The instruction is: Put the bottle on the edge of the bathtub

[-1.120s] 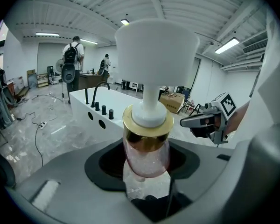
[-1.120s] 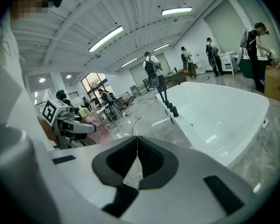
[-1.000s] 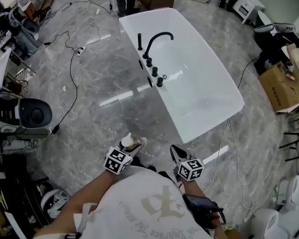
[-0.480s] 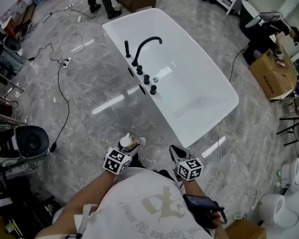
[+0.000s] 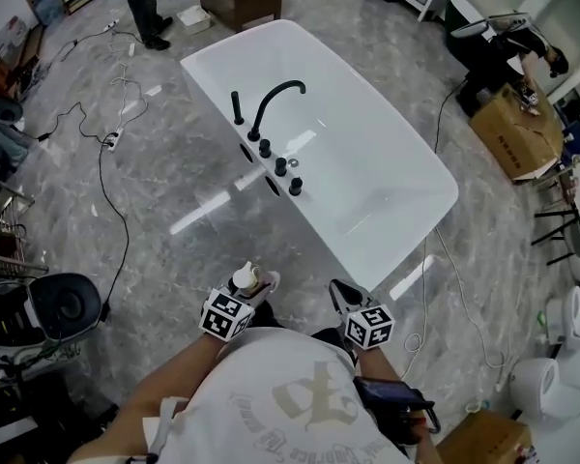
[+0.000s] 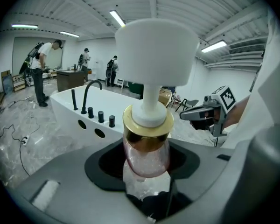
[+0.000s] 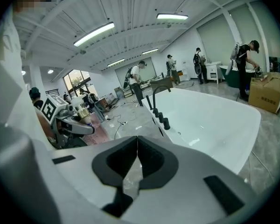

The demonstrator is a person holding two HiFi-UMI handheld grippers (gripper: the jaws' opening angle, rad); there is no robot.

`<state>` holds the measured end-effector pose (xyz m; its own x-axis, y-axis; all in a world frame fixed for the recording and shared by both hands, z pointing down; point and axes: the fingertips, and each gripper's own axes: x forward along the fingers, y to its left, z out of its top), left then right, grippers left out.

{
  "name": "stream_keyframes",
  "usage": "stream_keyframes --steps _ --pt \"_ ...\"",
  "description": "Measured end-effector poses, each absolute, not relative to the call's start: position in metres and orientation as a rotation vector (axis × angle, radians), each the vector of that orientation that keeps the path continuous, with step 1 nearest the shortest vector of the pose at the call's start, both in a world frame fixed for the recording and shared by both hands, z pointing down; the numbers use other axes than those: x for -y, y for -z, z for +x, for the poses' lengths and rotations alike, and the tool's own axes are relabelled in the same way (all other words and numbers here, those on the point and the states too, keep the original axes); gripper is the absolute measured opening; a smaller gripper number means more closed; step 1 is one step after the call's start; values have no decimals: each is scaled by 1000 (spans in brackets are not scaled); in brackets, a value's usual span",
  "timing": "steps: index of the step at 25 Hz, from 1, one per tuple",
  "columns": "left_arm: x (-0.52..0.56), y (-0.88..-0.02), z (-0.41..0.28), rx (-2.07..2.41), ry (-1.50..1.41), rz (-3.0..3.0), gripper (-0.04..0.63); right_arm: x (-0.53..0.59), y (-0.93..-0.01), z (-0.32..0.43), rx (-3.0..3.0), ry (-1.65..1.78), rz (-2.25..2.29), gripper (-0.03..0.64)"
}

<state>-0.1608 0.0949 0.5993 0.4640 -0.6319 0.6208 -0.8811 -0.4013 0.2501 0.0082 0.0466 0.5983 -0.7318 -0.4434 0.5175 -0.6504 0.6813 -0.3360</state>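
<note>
Left gripper (image 5: pixel 259 280) is clenched on the pump bottle (image 6: pixel 146 150): I see its pink body between the pads, with the gold collar and white pump head above them. In my head view it sits near 6 o'clock over the grey floor (image 5: pixel 164 249), apart from the white bathtub (image 5: pixel 377 143), whose near corner lies at its 1 o'clock. Right gripper (image 5: pixel 343 296), at its 3 o'clock, has jaws pressed together on nothing. A black faucet (image 5: pixel 275 100) stands on the tub's 9 o'clock rim.

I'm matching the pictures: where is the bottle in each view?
Head view: the bottle is at the bottom, left of centre, in the left gripper.
Left gripper view: bottle at centre, between the jaws.
Right gripper view: bottle far left, small.
Shared landmark: the black faucet on the bathtub.
</note>
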Motion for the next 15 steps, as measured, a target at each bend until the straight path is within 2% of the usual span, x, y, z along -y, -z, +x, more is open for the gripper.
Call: stream_keyframes --steps 15 --pt "-65 -606 -178 1214 -608 2180 218 -37 -599 9 2461 -765 963 6"
